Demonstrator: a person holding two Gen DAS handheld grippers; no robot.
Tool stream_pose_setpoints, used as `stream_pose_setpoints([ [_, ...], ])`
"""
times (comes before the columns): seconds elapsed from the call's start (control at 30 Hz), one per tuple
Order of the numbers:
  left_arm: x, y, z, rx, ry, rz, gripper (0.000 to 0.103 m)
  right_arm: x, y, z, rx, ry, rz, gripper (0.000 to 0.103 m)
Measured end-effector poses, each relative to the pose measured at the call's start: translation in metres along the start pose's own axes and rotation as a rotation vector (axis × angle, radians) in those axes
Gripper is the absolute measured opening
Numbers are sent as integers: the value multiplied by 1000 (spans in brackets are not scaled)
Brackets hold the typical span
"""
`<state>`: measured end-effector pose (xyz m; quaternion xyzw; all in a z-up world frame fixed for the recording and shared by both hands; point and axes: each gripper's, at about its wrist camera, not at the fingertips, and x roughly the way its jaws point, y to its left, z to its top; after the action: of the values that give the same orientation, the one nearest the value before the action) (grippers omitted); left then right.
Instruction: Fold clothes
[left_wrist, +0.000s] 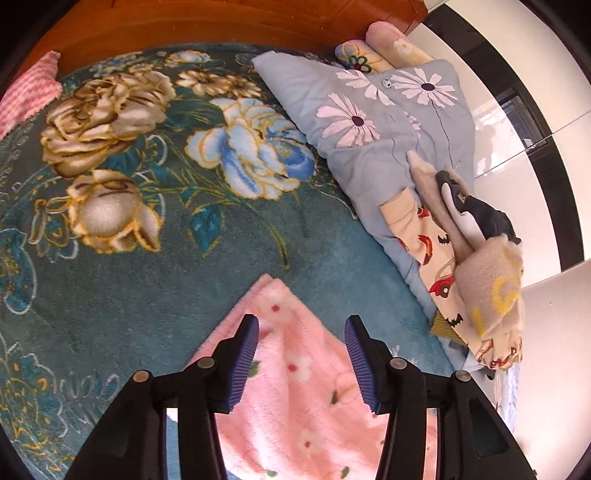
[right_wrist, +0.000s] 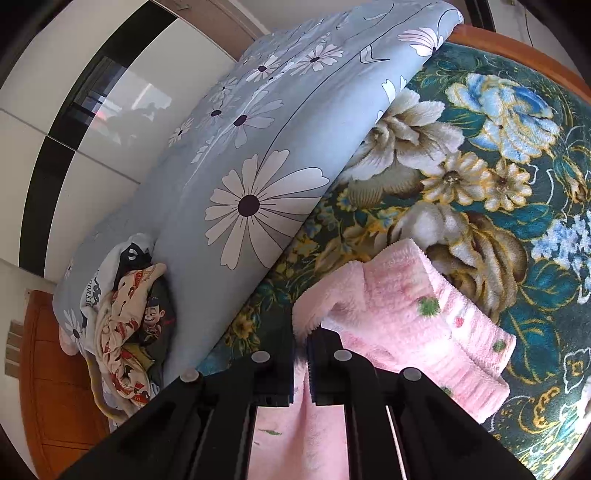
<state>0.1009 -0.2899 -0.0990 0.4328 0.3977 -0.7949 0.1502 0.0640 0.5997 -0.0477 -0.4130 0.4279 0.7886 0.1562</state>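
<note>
Bed (left_wrist: 110, 314) under teal floral blanket; wooden headboard (left_wrist: 184, 29) behind. Glossy white wardrobe doors (right_wrist: 110, 122), black trim, reflecting daylight. Blue daisy quilt (right_wrist: 240, 166) alongside.

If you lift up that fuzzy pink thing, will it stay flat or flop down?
The pink fleece garment will probably flop: it already bunches and droops where the right gripper pinches it. It looks fluffy, so likely light. The pile seems unlikely to slip from the ribbed pads of the open left gripper.
</note>
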Motion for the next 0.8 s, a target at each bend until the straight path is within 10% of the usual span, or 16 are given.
stream_pose_setpoints([
  [0.13, -3, 40, -28, -55, 22, 50, 58, -12, 8, -6, -65, -1, 84, 65],
  [0.37, 10, 89, -76, -197, 76, 11, 58, -64, -27, -37, -183, -40, 150, 66],
  [0.57, 24, 90, -84, -260, 56, 1, 58, -61, -137, -74, 43, 19, 70, 66],
  [0.8, 25, 86, -78, -295, 8, 49, 55, -26, -175, -98, 256, 31, 153, 79],
])
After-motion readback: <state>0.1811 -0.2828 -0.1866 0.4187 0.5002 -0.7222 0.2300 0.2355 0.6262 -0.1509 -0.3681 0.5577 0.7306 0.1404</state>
